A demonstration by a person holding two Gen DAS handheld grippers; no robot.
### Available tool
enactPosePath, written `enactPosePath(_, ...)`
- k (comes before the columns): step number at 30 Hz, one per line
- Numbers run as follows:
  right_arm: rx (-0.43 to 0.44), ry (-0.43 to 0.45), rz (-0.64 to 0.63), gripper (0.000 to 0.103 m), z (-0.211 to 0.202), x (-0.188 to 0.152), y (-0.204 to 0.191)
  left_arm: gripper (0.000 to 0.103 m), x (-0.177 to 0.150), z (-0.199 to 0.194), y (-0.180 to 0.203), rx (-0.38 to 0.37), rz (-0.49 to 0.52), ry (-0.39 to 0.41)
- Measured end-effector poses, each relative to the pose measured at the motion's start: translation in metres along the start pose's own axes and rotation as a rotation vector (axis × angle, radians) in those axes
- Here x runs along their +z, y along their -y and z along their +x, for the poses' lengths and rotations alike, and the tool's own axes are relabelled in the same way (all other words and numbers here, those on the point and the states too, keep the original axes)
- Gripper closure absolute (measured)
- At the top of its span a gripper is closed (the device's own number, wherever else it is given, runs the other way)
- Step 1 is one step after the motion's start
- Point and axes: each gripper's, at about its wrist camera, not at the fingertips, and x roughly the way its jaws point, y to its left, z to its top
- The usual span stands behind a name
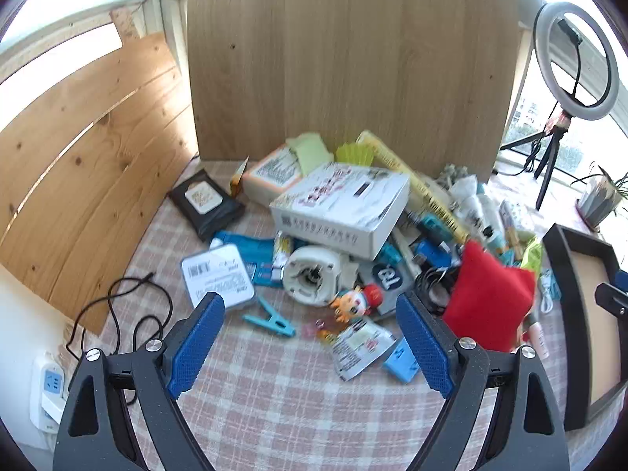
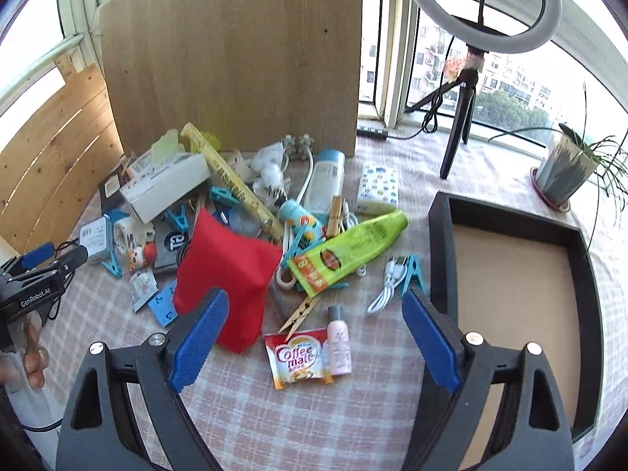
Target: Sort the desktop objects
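Observation:
A heap of desktop clutter covers the checked tablecloth. In the left wrist view my left gripper (image 1: 310, 306) hangs open above a teal clothes peg (image 1: 271, 320), a small figurine (image 1: 353, 304) and a sachet (image 1: 359, 347), holding nothing. A white box (image 1: 341, 208) and a red cloth pouch (image 1: 490, 298) lie beyond. In the right wrist view my right gripper (image 2: 316, 302) stands open over a Coffee mate sachet (image 2: 296, 357) and a small pink bottle (image 2: 339, 341). The red pouch (image 2: 225, 274) is by its left finger. A green tube (image 2: 349, 247) and a white cable (image 2: 386, 286) lie further off.
A black tray with a tan floor (image 2: 439, 235) sits at the right, its rim also showing in the left wrist view (image 1: 569, 314). A wooden board (image 2: 235, 47) stands behind the heap. A ring light on a tripod (image 2: 459, 129) and a potted plant (image 2: 561, 172) stand at the back right.

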Motion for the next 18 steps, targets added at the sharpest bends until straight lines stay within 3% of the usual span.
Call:
enactPosePath(3,0.015,0.032,-0.021,0.013,-0.008,0.016,0.005,0.014,0.018,-0.017,0.015,-0.034,0.021,0.048)
enactPosePath(6,0.025,0.042,-0.021,0.013,-0.002,0.020,0.007,0.014,0.024,-0.012,0.031,-0.064,0.056,0.043)
enactPosePath(10,0.093,-0.020,0.022,0.030,0.023,0.014,0.011,0.016,0.010,0.004,0.051,-0.107,0.095,0.012)
enactPosePath(18,0.181,-0.120,0.013,0.030,0.069,-0.001,-0.012,0.025,-0.017,0.038,0.087,-0.165,0.236,-0.073)
